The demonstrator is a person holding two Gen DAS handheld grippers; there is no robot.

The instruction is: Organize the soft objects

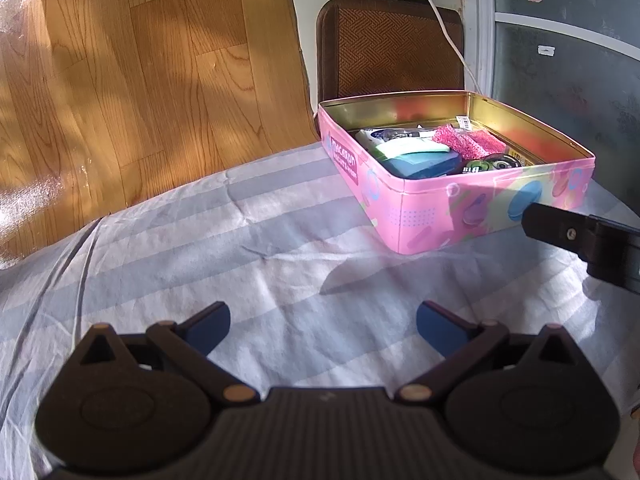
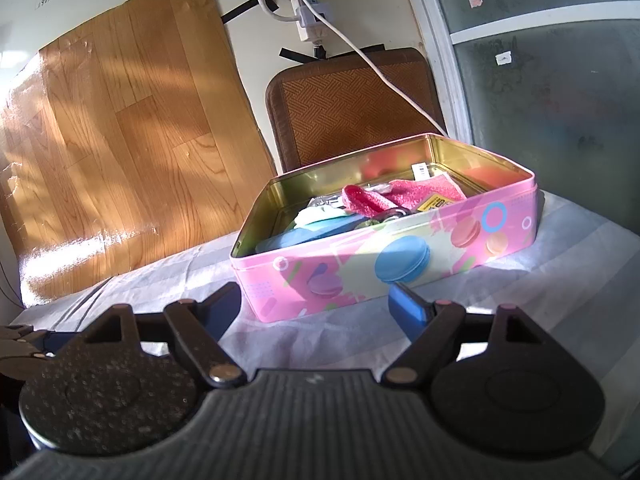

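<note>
Two hand-held grippers wait over a cloth-covered tabletop (image 1: 280, 240) w/ the pink macaron-print tin (image 2: 360, 276) open in front of us: the left gripper (image 1: 322, 324) stands wide w/ nothing between its blue pads, and the right gripper (image 2: 316, 304) is likewise spread wide and empty, just short of the tin's near wall. The soft things are already inside the tin – a pink mesh pouch (image 2: 404, 196) draped toward the far side, a pale green piece (image 2: 320, 212) and a blue pad (image 2: 308, 234) nearer the front, plus what look like small dark rolls (image 1: 496, 164) we can't identify for sure. No soft item is seen loose on the cloth, so we judge the sorting to be at or near its end. If a tidy-up remains, we'd come in from above the rim, not across it, pinch the mesh by a fold rather than its edge, and press lightly: it's limp and will sag or snag on the metal lip. The tin itself is rigid, thin-walled, rounded at the corners, gold & shiny inside; the striped cloth is wrinkled and could drag w/ the tin if it's nudged. Behind it, a brown woven cushion (image 2: 352, 108) leans on the wall under a white cable (image 2: 384, 76)
</note>
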